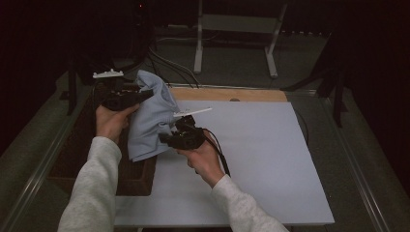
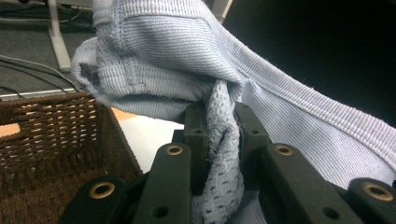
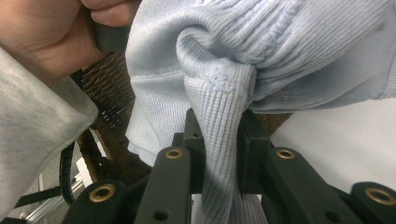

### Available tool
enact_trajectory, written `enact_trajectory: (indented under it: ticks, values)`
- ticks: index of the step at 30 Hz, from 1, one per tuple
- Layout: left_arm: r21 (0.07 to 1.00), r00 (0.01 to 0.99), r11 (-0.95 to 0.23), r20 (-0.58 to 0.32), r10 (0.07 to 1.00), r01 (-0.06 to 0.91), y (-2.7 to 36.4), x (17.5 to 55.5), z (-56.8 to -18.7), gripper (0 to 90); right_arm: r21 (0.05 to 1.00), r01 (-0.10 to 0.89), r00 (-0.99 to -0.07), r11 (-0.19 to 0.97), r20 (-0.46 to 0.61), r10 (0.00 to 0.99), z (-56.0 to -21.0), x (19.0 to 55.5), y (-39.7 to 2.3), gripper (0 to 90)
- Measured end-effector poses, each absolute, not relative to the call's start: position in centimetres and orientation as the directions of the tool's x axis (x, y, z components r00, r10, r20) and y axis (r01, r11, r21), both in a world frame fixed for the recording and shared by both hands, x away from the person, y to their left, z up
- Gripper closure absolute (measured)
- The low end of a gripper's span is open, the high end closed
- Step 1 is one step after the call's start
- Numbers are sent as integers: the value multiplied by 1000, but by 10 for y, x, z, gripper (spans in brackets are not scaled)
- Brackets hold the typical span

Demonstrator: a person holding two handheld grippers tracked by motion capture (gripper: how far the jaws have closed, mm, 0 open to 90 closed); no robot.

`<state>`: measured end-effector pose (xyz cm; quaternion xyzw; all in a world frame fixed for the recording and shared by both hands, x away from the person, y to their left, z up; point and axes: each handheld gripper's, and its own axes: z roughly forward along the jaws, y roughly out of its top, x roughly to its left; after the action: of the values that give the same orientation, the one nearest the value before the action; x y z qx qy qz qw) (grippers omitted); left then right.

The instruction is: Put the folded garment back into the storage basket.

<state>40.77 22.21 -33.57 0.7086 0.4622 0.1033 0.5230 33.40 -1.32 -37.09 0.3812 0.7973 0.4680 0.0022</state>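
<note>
left gripper (image 1: 140, 95): jaws clamped on a bunched fold of the light blue garment (image 1: 152, 113); cloth pinched between both pads, seen in the left gripper view (image 2: 223, 140).
right gripper (image 1: 167, 138): jaws closed on a ribbed edge of the same garment (image 3: 219, 154); fabric fills the gap.
garment: hangs off the bench between the two grippers, draped from the left one down to the right one.
basket (image 1: 135, 176): dark wicker, directly under the garment, below and beside the left gripper.
bench (image 1: 261, 154): pale sheet, to the right gripper's far side.
left hand (image 1: 112, 122): grey sleeve, just beside the cloth.
</note>
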Motion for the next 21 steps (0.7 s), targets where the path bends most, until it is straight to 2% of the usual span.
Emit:
enact_trajectory:
  ticks: [21]
  values:
    - [836, 533, -26, -325, 781, 549, 235, 404, -338, 784, 743, 614, -706, 266, 368, 605, -378, 333, 9, 776]
